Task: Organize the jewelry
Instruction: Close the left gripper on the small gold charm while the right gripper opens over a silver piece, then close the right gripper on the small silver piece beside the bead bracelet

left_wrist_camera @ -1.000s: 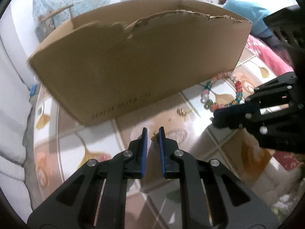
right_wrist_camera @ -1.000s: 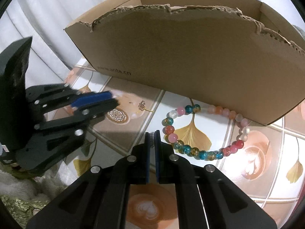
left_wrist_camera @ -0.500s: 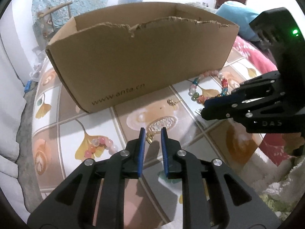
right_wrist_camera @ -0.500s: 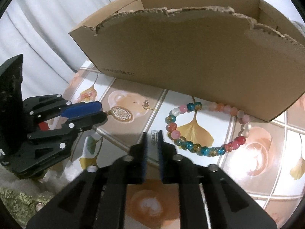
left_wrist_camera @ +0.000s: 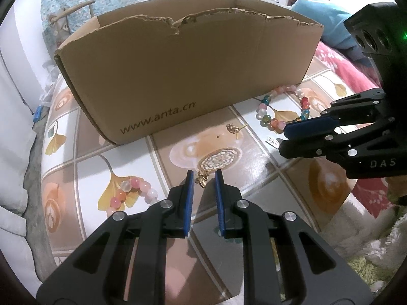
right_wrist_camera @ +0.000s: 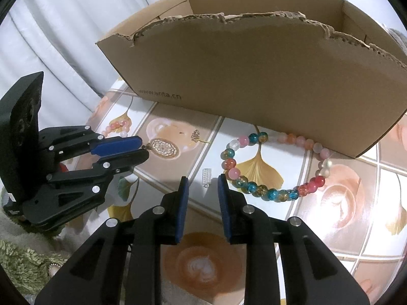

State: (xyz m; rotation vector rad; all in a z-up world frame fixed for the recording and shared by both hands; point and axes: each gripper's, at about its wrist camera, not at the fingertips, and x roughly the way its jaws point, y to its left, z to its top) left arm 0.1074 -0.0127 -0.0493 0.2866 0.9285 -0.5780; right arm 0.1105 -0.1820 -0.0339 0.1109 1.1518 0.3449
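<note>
Judging from what lies loose, the sorting looks barely begun: every piece in view sits on the tiled surface [left_wrist_camera: 84, 175] in front of the cardboard box [left_wrist_camera: 183, 76], and none can be seen inside it, though the box floor is hidden from both cameras. Farthest left of the box's printed corner, a pink bead bracelet [left_wrist_camera: 132, 190] rests on a ginkgo-leaf tile. Next, the left tongs [left_wrist_camera: 203, 178] stand narrowly parted around a small gold charm earring [left_wrist_camera: 202, 178]; the charm sits between the blue pads, but whether either pad touches it cannot be told. Nearer the box front, a second gold earring [left_wrist_camera: 232, 128] lies alone. Right of that, the right tongs [right_wrist_camera: 202, 185] are parted wider, with a small silver clasp-like piece [right_wrist_camera: 206, 176] lying on the surface between the tips, not gripped. Farthest right, a multicoloured bead bracelet [right_wrist_camera: 267, 167] curls against the box's front wall, its far beads touching the cardboard. All five pieces seem left to place, presumably in the box.
</note>
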